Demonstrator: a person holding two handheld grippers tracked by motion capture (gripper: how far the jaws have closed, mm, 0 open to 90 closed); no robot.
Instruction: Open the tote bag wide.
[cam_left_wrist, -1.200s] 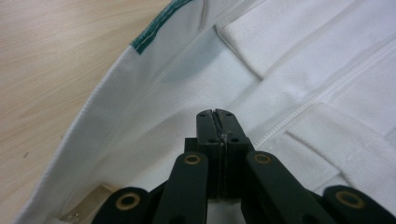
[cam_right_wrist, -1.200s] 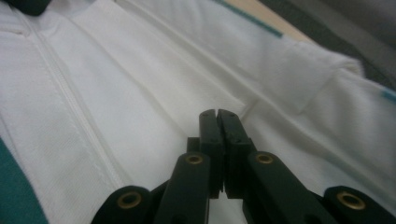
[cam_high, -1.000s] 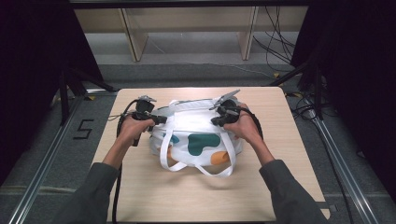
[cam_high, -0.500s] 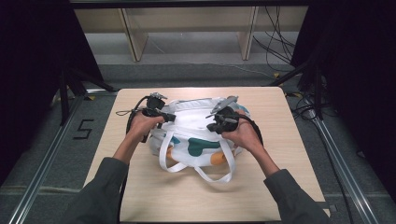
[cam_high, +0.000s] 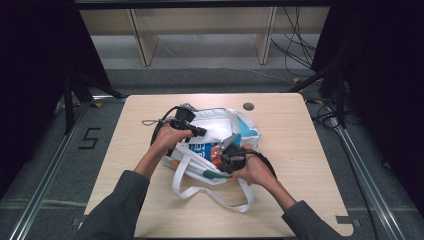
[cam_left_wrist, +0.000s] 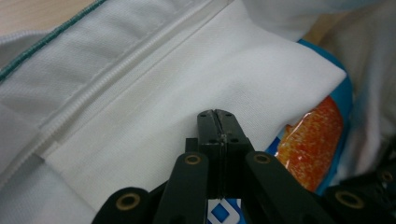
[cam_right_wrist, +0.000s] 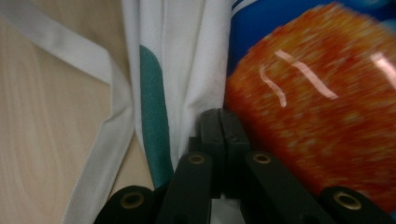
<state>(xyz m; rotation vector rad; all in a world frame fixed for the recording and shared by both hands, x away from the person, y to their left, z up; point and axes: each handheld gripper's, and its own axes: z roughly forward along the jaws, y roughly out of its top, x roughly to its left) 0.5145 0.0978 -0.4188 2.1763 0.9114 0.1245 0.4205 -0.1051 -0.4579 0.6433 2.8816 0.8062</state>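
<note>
1. Centrally on the pale wooden table (cam_high: 300, 200), a white fabric bag (cam_high: 220, 125) with teal trim lies on its side, its long white straps (cam_high: 210, 192) looped toward the person's edge.
2. At the bag's far left corner, the left gripper (cam_high: 200, 132) pinches the white cloth, its jaws pressed tightly together on a fold of the bag beside a stitched zipper seam (cam_left_wrist: 93, 98), as the left gripper view shows.
3. Nearer the person, the right gripper (cam_high: 231, 142) clamps the bag's teal-edged mouth, jaws likewise squeezed together on the fabric (cam_right_wrist: 187, 84).
4. Between the two grippers, a blue snack packet (cam_high: 207, 149) printed with an orange picture peeks from the opening; in the right gripper view it lies just beside the clamped cloth (cam_right_wrist: 308, 121).
5. Both forearms, in grey sleeves (cam_high: 120, 200), reach in from the bottom of the high view.
6. A small round grommet (cam_high: 248, 106) is set in the table beyond the bag.
7. Pale shelving (cam_high: 200, 30) and loose cables (cam_high: 295, 45) lie past the table's far edge.
</note>
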